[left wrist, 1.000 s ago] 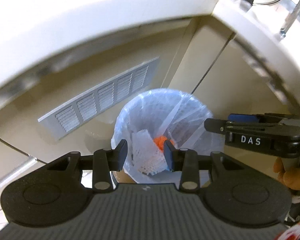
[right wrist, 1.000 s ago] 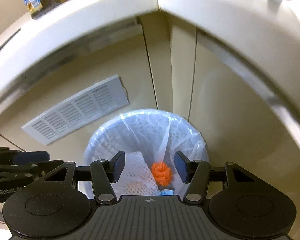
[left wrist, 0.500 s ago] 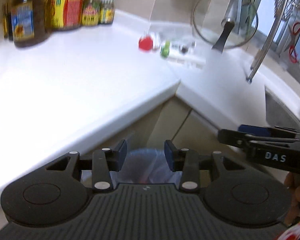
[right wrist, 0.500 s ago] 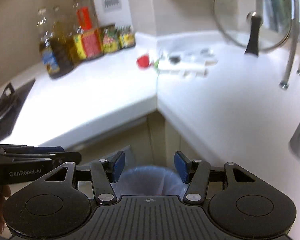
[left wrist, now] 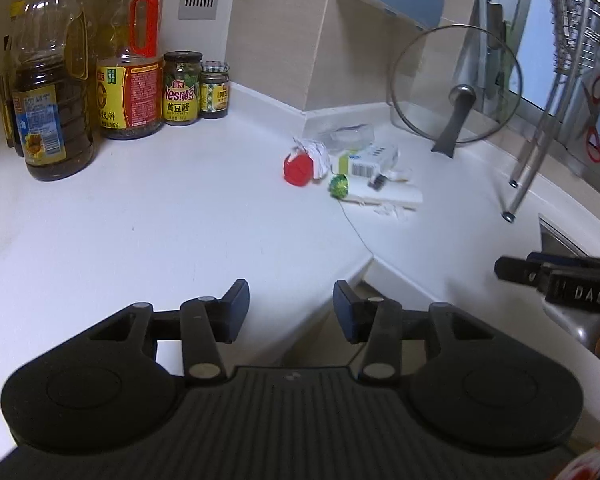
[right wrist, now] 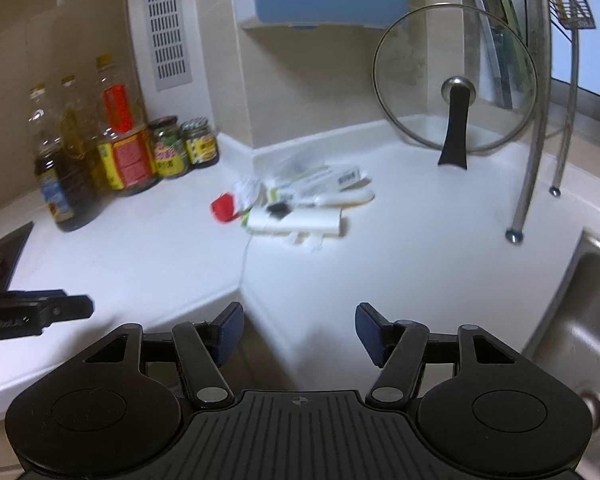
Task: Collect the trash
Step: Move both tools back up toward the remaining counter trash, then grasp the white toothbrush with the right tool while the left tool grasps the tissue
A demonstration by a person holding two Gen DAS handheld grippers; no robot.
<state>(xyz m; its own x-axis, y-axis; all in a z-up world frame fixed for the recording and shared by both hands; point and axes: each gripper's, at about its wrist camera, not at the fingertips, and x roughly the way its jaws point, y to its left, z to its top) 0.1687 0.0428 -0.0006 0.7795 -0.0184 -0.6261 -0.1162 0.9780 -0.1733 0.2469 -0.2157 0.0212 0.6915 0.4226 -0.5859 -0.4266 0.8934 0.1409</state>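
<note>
The left gripper (left wrist: 288, 304) has its fingers (left wrist: 236, 300) apart with nothing between them, and it hangs over the near edge of the white counter (left wrist: 160, 220), just at the inside corner. The right gripper (right wrist: 298, 330) is likewise spread wide and empty, poised over the same corner edge, a little to the right; each gripper shows at the margin of the other's view. The trash sits well ahead of both, in the back corner of the counter: a red lump (left wrist: 298, 168) with crumpled white paper (left wrist: 314, 150) touching it, a small green ball (left wrist: 339, 186) just to its right, a barcoded carton (left wrist: 366, 160) lying on a flat white box (left wrist: 388, 196), and clear plastic wrapping (left wrist: 346, 134) behind them. White scraps (left wrist: 390, 212) lie just in front of the box. In the right wrist view this pile is motion-blurred. To the left along the wall stand oil bottles (left wrist: 52, 92) and two jars (left wrist: 182, 88). A glass lid (left wrist: 456, 88) leans upright against the wall to the right of the pile, with rack legs (left wrist: 528, 168) beyond it. The sink (right wrist: 588, 320) lies at the far right, and a stove edge (right wrist: 4, 252) shows at the far left of the right wrist view.
</note>
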